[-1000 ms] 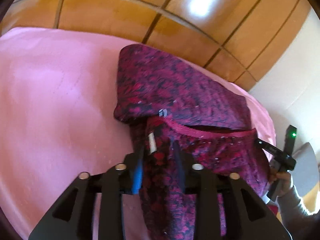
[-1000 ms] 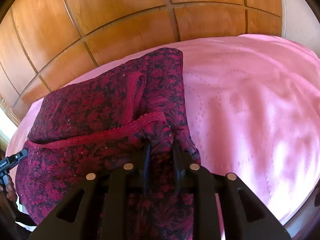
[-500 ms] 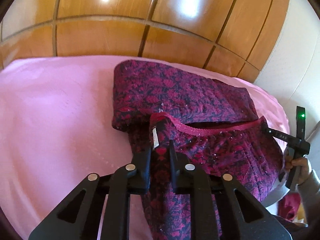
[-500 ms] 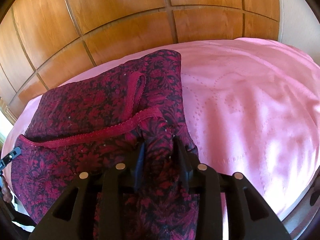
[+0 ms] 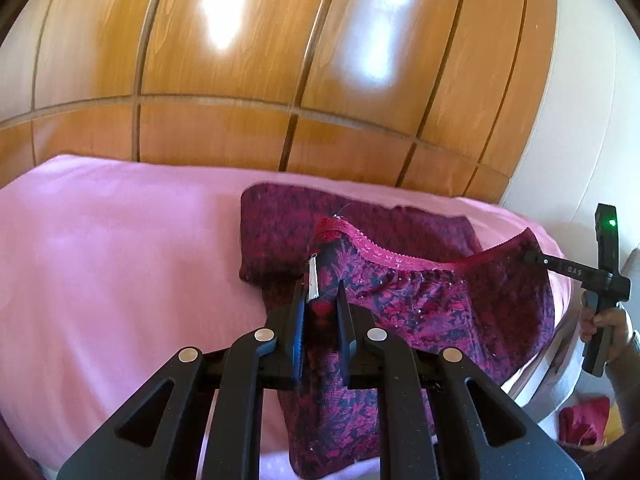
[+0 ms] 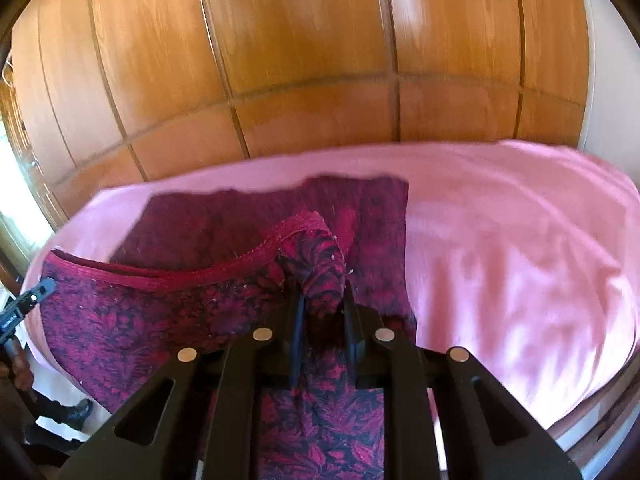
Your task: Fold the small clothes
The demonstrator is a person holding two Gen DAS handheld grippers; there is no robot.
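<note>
A dark red, flower-patterned garment [image 5: 420, 308] with a pink lace waistband [image 5: 384, 256] lies partly on the pink bedspread [image 5: 120, 260]. My left gripper [image 5: 320, 292] is shut on its left waistband corner, beside a white label [image 5: 312, 280]. My right gripper [image 6: 323, 300] holds the opposite corner of the garment [image 6: 140, 320]; its jaws are closing with bunched cloth pressed between them. The near layer is lifted and stretched between both grippers. The far layer stays flat on the bed. Each view shows the other gripper at the picture's edge.
Glossy wooden panels [image 5: 240, 80] stand behind the bed. A white wall [image 5: 580, 120] is at the right. The person's hand [image 5: 612, 320] grips the right tool. Something red [image 5: 584, 420] lies low beside the bed. Bare pink bedspread [image 6: 500, 260] stretches to the right.
Both grippers have risen and tilted up, lifting the waistband edge off the bed. The left jaws went from wide to pinched on the cloth.
</note>
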